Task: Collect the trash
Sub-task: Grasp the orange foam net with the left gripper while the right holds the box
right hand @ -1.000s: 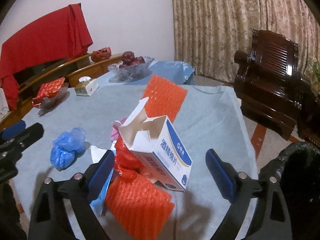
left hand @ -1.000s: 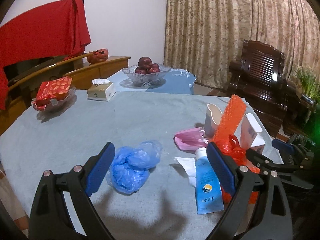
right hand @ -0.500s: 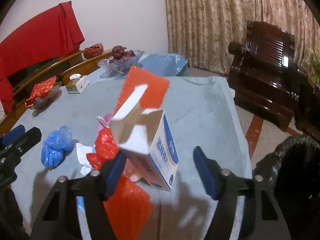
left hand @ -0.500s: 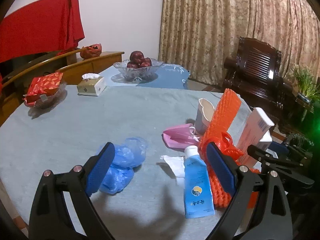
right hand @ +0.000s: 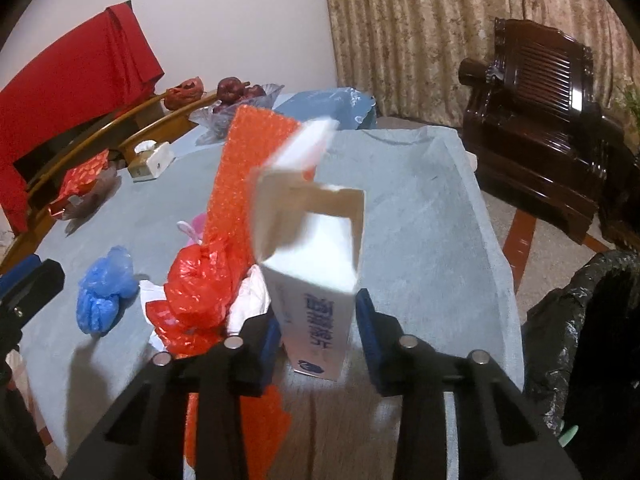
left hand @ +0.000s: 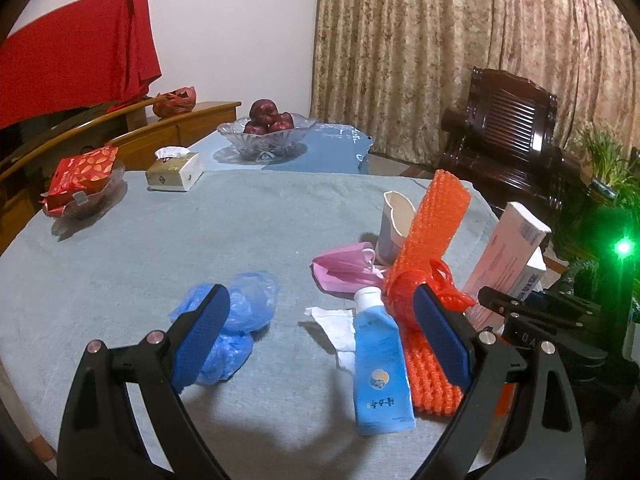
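While left fingers [left hand: 320, 336] gape, right fingers [right hand: 318, 334] pinch white box [right hand: 316, 276].

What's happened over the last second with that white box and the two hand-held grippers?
The right hand-held gripper narrowed from wide open around the white box, which has tipped from leaning to nearly upright; whether both pads touch it is unclear. The left hand-held gripper stays open above the table. The blue tube, blue bags and pink mask lie unchanged.
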`<move>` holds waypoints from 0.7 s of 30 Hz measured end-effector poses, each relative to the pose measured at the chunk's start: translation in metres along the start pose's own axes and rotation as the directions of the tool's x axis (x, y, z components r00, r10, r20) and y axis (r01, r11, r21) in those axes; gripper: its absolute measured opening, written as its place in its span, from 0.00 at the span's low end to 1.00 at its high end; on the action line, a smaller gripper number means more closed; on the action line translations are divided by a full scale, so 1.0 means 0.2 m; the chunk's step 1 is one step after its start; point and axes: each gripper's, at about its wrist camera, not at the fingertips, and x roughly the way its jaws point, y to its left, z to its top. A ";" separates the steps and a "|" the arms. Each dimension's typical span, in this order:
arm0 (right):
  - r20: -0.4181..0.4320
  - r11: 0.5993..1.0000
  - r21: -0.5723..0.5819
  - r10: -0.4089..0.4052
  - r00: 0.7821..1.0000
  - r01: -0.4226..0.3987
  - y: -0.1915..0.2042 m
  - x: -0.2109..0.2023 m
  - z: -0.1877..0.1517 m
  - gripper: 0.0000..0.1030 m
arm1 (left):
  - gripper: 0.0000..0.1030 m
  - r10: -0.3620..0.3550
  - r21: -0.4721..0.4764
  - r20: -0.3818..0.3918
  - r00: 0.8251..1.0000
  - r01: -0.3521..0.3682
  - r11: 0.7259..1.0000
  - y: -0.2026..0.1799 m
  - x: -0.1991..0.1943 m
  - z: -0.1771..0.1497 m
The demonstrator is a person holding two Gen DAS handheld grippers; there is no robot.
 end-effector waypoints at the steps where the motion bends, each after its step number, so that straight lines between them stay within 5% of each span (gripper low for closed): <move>1: 0.005 1.000 -0.001 0.001 1.000 -0.001 -0.01 -0.01 0.00 0.32 | 0.88 -0.002 0.002 0.000 1.000 0.002 1.000 -0.01 0.00 0.00; 21: 0.038 0.999 0.036 -0.019 0.999 0.018 -0.24 -0.39 -0.15 0.31 | 0.88 -0.136 0.084 -0.062 0.989 0.141 0.986 -0.39 -0.02 -0.15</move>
